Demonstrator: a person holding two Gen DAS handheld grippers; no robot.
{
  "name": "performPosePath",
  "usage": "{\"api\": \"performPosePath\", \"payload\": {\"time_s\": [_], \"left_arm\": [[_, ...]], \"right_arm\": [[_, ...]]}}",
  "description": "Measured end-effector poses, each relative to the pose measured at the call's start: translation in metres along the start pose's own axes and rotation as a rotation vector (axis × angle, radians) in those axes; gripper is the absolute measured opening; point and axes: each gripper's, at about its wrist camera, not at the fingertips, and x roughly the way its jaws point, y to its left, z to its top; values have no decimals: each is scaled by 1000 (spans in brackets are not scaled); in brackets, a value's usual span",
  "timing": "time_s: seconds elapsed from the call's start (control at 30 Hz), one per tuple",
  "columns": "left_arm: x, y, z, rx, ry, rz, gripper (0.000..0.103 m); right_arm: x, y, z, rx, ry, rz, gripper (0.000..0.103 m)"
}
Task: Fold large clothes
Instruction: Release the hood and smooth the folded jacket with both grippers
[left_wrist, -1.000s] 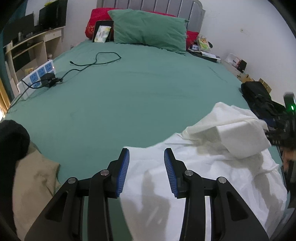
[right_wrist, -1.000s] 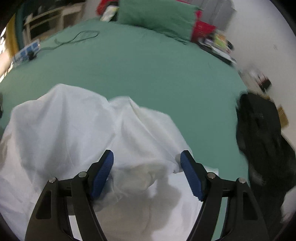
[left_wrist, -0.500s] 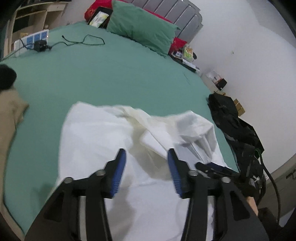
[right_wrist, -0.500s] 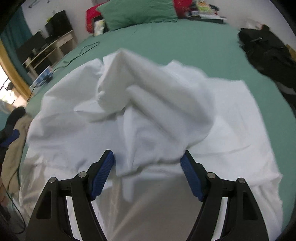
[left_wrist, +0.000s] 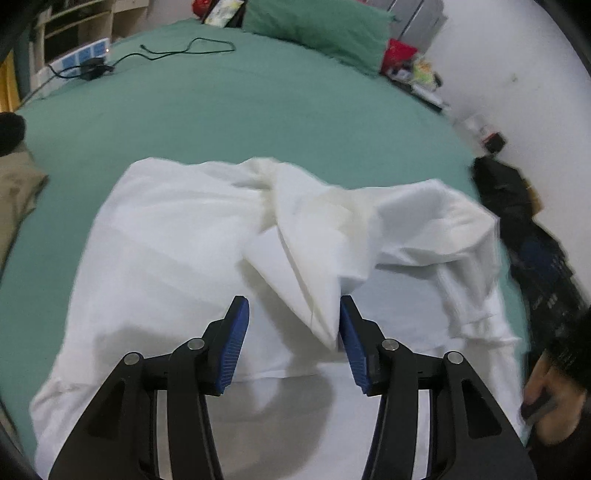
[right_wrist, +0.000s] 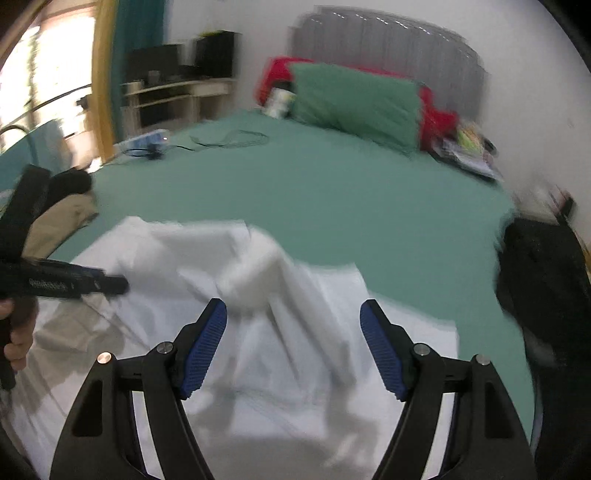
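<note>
White garment lies rumpled on the green bed sheet, a bunched fold raised at its middle. Left gripper tilts steeply down over it, jaws parted and unclenched, that fold's tip beside the right pad. Right gripper angles lower, jaws wide, gripping nothing

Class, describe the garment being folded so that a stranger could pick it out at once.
Start at the bed with the green sheet. Near its foot lies the white garment, crumpled, with folds heaped in its middle. It is the only white cloth; the tan clothes lie left and the black bag right.
</note>
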Motion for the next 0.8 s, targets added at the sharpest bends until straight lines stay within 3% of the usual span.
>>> {"api": "performPosePath", "payload": {"time_s": [0.03, 0.13, 0.23, 0.3, 0.37, 0.47, 0.6, 0.7, 0.8], "left_arm": [[1, 2, -3, 10, 5, 15, 52], [0, 7, -10, 55, 22, 54, 52], [-7, 16, -13, 85, 36, 31, 52], [-16, 20, -13, 110, 25, 41, 52], [-28, 23, -13, 128, 5, 45, 52], [-49, 19, -7, 135, -56, 34, 53], [-61, -7, 8, 158, -150, -3, 53], [-51, -32, 18, 191, -156, -26, 52], [-25, -49, 28, 219, -136, -14, 53]], "right_arm": [[6, -2, 6, -10, -36, 40, 75], [25, -15, 13, 123, -61, 186, 75], [44, -9, 1, 212, -9, 324, 74], [55, 3, -14, 207, 63, 350, 71], [65, 15, -26, 175, 152, 350, 70], [58, 38, -39, 93, 201, 324, 71], [45, 54, -39, -6, 193, 328, 71], [36, 50, -36, -39, 139, 283, 71], [29, 32, -24, 21, 68, 221, 71]]}}
